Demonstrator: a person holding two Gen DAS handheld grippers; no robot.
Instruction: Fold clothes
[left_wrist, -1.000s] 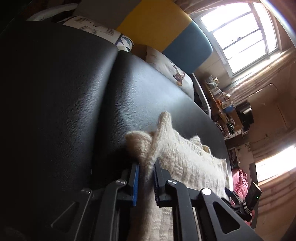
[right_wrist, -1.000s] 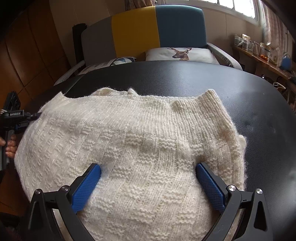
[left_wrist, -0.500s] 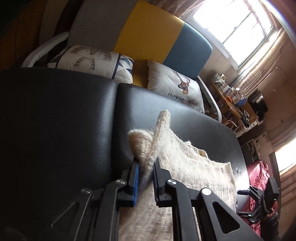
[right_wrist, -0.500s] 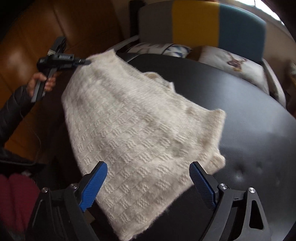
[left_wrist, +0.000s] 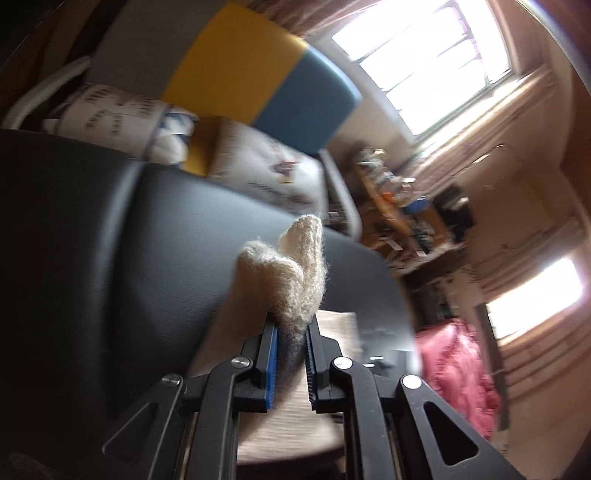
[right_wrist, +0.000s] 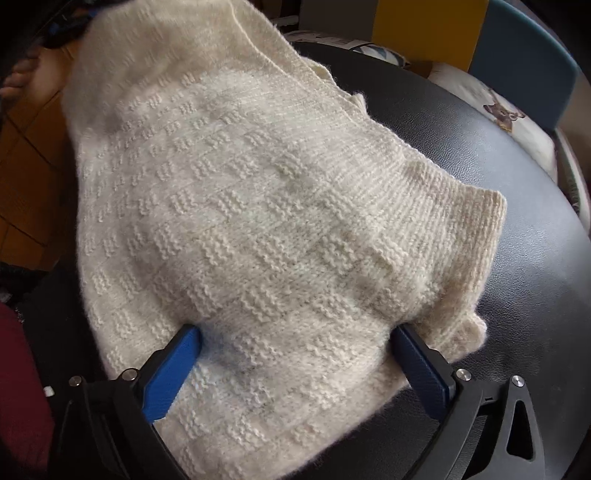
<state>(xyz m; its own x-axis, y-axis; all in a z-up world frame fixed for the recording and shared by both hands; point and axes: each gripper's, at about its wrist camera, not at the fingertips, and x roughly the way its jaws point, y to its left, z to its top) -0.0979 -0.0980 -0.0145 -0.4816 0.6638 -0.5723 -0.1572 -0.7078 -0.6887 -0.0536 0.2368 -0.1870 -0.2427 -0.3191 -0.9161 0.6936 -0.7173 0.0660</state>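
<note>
A cream knitted sweater (right_wrist: 266, 221) lies on a black leather table (right_wrist: 535, 295), its left part lifted off the surface. My left gripper (left_wrist: 291, 332) is shut on a bunched edge of the sweater (left_wrist: 291, 280) and holds it raised above the table (left_wrist: 110, 258). It also shows at the top left of the right wrist view (right_wrist: 66, 22), gripping the lifted corner. My right gripper (right_wrist: 295, 336) is open, its blue fingers (right_wrist: 173, 365) spread wide on either side of the sweater's near part, pressing down on it.
A sofa with grey, yellow and blue back panels (left_wrist: 258, 74) and printed cushions (left_wrist: 258, 170) stands behind the table. A cluttered shelf (left_wrist: 399, 199) runs under the window on the right. A pink-red cloth (left_wrist: 454, 373) lies beyond the table's right edge.
My left gripper has lifted the sweater's corner higher and carried it over toward the right. The right gripper has moved forward onto the sweater and stays open.
</note>
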